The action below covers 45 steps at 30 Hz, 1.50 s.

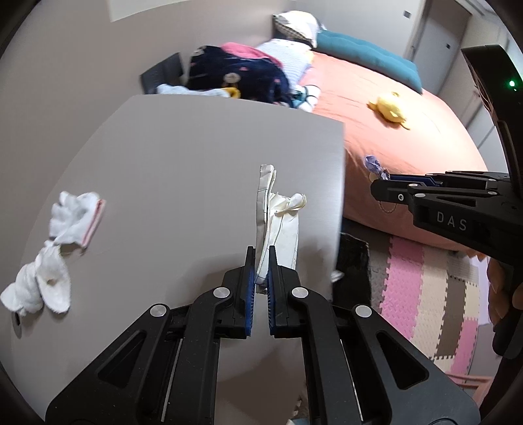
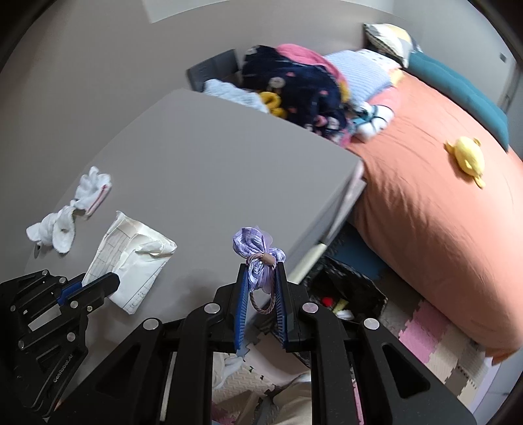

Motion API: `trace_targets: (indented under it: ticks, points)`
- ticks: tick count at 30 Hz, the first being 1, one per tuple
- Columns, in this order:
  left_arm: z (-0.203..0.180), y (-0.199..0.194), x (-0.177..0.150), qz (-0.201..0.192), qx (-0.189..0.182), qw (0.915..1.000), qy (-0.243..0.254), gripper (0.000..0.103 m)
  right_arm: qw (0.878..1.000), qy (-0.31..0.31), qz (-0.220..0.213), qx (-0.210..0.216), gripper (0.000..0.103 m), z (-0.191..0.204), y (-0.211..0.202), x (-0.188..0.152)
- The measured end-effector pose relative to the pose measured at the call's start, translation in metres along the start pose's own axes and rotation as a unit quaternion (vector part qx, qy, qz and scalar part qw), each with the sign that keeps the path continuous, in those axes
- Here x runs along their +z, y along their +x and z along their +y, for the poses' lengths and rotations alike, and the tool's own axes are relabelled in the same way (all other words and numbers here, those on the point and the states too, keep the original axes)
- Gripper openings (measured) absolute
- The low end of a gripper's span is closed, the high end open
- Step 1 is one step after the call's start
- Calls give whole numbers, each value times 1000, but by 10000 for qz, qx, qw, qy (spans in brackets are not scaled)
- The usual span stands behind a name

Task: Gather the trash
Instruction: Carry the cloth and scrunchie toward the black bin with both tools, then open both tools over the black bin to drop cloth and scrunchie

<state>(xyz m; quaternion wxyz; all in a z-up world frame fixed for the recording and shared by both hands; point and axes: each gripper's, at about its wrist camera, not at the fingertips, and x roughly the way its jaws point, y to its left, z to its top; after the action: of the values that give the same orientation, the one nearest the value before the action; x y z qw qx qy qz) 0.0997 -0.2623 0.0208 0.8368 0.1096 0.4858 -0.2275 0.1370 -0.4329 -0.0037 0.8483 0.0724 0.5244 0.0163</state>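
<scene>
Bedroom setting: grey table [image 1: 170, 170] beside a bed with an orange cover [image 1: 392, 137], foam puzzle mat [image 1: 421, 294] on the floor.

Item 1. Crumpled paper [image 1: 278, 225], cream-white, printed with a ruled grid. Held above the table top near its right edge, pinched by its lower end in the left gripper [image 1: 260, 281], whose blue-padded fingers are closed tight on it. The paper stands upright out of the jaws, its top torn and curled.

Item 2. Lilac fabric wad [image 2: 256, 253], tied with a pinkish cord loop. Clamped between the fingers of the right gripper [image 2: 261, 287], which are closed on it with a narrow gap; the cord loop hangs down between the pads. Held over the table's near corner, beside the bed.

Item 3. White crumpled cloths [image 1: 55, 248], one with a pink edge, lying on the left part of the table, well apart from both grippers.

Item 4. Black bin [image 2: 346, 294] on the floor between table and bed, with small items inside.

Item 5. Bed contents: yellow soft toy [image 2: 465, 153], teal cushion [image 1: 369, 55], dark patterned clothing pile [image 2: 294, 88] at the head end, patterned pillow [image 1: 297, 26].
</scene>
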Motion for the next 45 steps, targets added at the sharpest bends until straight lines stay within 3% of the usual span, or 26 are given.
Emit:
trace_targets:
  ticks: [20, 26, 37, 38, 39, 40, 42, 44, 45]
  points:
    - [-121, 38, 13, 406, -557, 9914, 1109, 5, 9917, 1130, -96, -599, 17, -138, -31, -41]
    - [-149, 51, 14, 560, -615, 9871, 1366, 5, 9882, 1364, -94, -683, 17, -166, -34, -49]
    - [-168, 61, 17, 657, -676, 9829, 1582, 6, 9843, 1587, -1, -771, 17, -189, -28, -58]
    - [-168, 63, 17, 702, -685, 9826, 1580, 9, 9836, 1612, 2, -804, 21, -191, -27, -58]
    - [-168, 67, 17, 790, -656, 9823, 1565, 22, 9830, 1637, 1, -834, 32, -192, -27, -57]
    - [-168, 69, 17, 837, -611, 9823, 1563, 55, 9825, 1659, -1, -852, 40, -193, -26, -57]
    - [-167, 69, 18, 707, -421, 9851, 1511, 97, 9815, 1714, -38, -854, 72, -196, -27, -56]
    - [-167, 63, 19, 402, -279, 9870, 1528, 97, 9786, 1814, -86, -965, 95, -201, -28, -55]
    - [-168, 63, 19, 408, -262, 9865, 1562, 97, 9772, 1849, -89, -1040, 100, -203, -29, -54]
